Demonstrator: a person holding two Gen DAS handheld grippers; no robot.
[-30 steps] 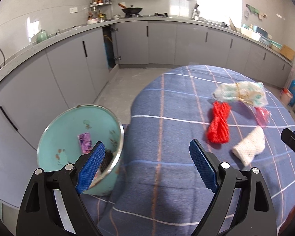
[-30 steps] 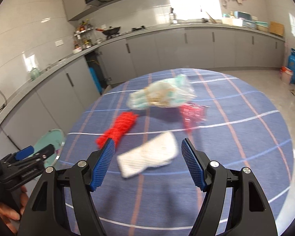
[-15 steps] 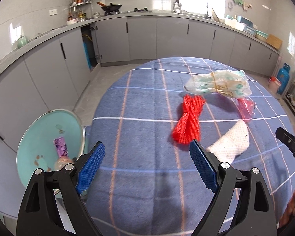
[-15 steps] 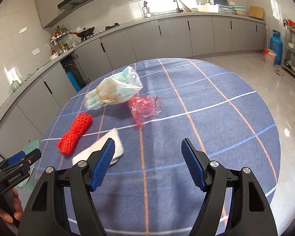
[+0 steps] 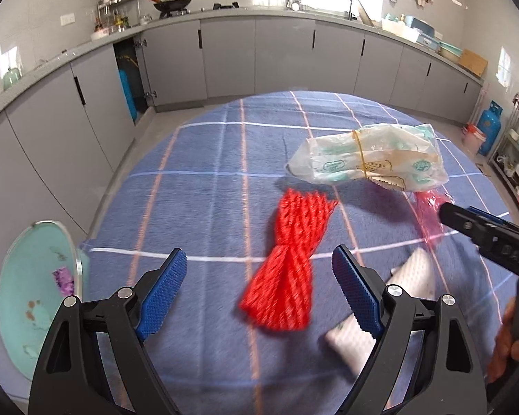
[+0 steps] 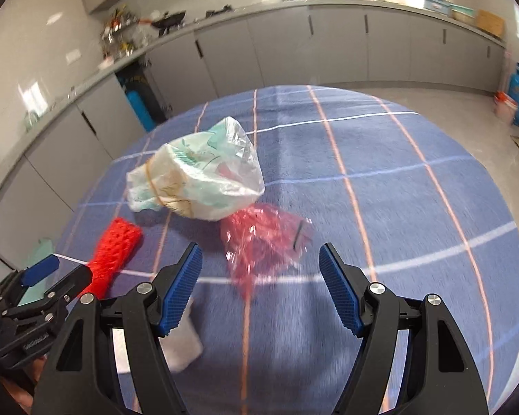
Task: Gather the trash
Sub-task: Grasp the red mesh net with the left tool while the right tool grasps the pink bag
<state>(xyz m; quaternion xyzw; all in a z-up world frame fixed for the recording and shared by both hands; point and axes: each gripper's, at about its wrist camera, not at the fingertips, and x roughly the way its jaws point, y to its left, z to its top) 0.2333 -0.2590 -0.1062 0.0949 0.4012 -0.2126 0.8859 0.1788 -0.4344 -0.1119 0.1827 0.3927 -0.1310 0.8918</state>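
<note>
Grey kitchen cabinets ring my blue checked tabletop (image 5: 197, 186). My left hand-held gripper (image 5: 256, 290) gapes empty over the red mesh bundle (image 5: 290, 263), pinched at its waist; my right hand-held gripper (image 6: 259, 290) gapes empty before crinkled red cellophane (image 6: 263, 238), just beside the banded plastic bag (image 6: 197, 176).

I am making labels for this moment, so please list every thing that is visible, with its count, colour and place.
Red mesh net: 1, red, table centre, ahead of left gripper.
Plastic bag bundle: 1, clear with green print, behind net.
Red plastic wrapper: 1, red see-through, ahead of right gripper.
White foam net: 1, white, near edge.
Basin: 1, teal, beside table, purple wrapper inside.
Tablecloth: 1, blue checked.
Gas cylinder: 1, blue, floor.
Left gripper: open.
Right gripper: open.
</note>
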